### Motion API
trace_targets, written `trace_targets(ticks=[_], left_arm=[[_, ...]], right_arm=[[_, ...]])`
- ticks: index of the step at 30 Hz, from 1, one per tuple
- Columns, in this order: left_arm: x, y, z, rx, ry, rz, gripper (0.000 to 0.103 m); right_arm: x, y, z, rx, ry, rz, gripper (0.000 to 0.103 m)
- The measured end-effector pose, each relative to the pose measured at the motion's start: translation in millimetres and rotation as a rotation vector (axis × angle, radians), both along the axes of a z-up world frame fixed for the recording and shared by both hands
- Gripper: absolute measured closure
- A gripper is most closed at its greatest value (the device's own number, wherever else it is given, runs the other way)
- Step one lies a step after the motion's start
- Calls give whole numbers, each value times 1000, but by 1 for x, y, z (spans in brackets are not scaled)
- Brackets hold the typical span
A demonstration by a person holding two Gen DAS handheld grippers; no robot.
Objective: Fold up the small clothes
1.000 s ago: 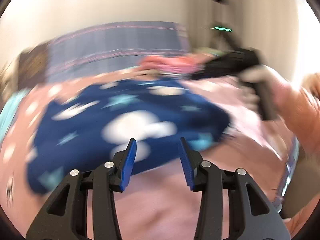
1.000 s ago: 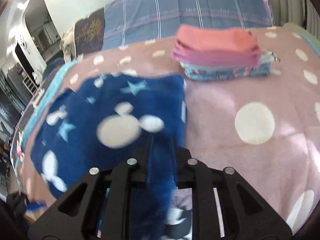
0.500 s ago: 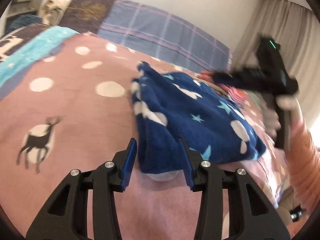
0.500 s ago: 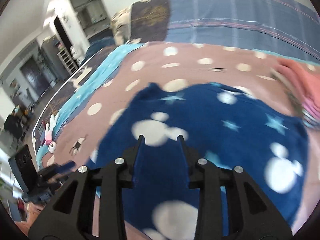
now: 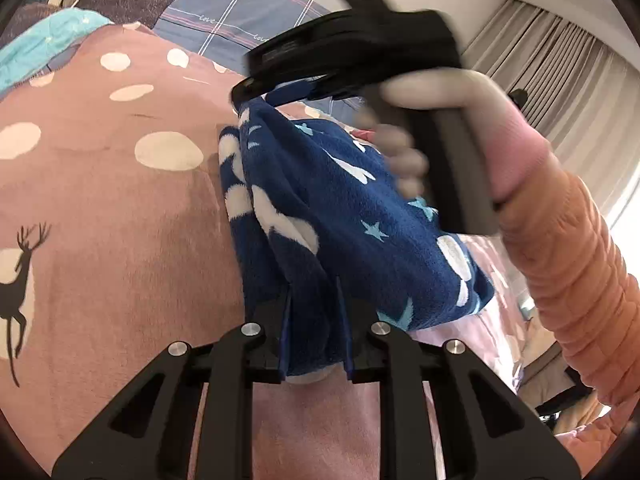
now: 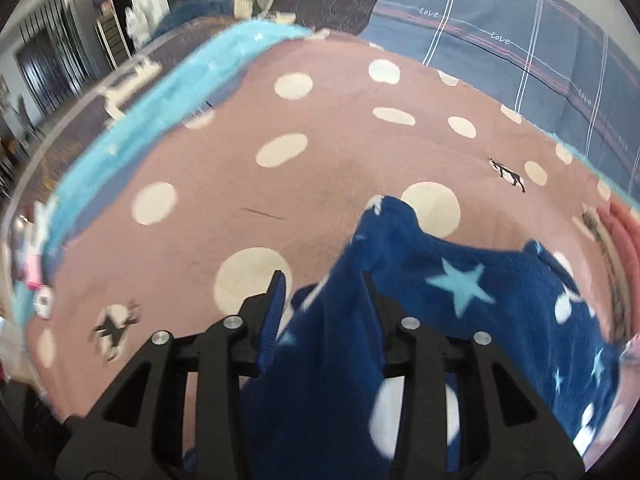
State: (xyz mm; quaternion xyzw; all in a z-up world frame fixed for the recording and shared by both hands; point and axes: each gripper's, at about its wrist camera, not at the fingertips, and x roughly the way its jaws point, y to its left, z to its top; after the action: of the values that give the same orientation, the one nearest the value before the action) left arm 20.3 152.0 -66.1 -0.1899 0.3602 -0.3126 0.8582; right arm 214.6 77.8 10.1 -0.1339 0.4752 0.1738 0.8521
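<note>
Left gripper: jaws closing, pinching the near edge of the blue garment. Right gripper: jaws opening, garment fold between them, pads loose. Garment lies bunched on the pink dotted blanket. Right hand, orange sleeve, above it.

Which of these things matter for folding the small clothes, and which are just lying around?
Part of the job:
blue star garment
left gripper, closing on it
right gripper, opening, garment between
folded stack

Lying about:
polka-dot blanket
plaid bedding
curtains
</note>
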Motion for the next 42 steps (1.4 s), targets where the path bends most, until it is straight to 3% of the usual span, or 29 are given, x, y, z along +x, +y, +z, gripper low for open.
trace_targets(ticks=[6,7,8,12,14,16,17,20,24,25,27,29,32,33,38,42], left_arm=[[17,1,-4,-61,33,2,79],[19,-1,-2,-53,28,7,89],[18,-1,0,-47,18,8,95],[-7,7,14,-50,-59,-13,96],[-11,5,9,-32,-29,-28,96],[-10,-3,-5,60,6,-19,95],[-8,-4,-11,67,29,-12,95],[-12,8,-9,3,35,11,91],[-18,13,-3,31,24,28,87],[-19,12,-3,38,20,28,87],[-17,8,-6,65,26,31,84],[-13,7,-15,69,58,43,81],[-12,12,-18,41,74,52,79],[-12,12,-18,43,75,56,79],[-29,9,0,151,25,110,72],[-43,14,29,162,-61,155,72]], right_arm=[[28,17,-42,-249,-3,-72,53],[31,15,-45,-235,-3,-74,61],[32,12,-44,-211,-5,-93,87],[17,-2,-3,2,-99,-69,87],[16,-4,2,57,-113,-45,82],[31,0,-22,18,-31,-27,66],[39,2,-44,-27,32,-33,55],[40,-6,-56,4,17,-63,55],[16,-20,-10,44,-130,-67,56],[7,-22,1,51,-155,-62,60],[-19,-27,19,97,-151,-3,78],[-34,-27,14,93,-106,44,84],[-34,-27,-46,18,26,41,84],[-32,-32,-58,71,-26,51,84],[-40,-54,-38,199,-35,5,84],[-89,-109,6,303,-171,-63,84]])
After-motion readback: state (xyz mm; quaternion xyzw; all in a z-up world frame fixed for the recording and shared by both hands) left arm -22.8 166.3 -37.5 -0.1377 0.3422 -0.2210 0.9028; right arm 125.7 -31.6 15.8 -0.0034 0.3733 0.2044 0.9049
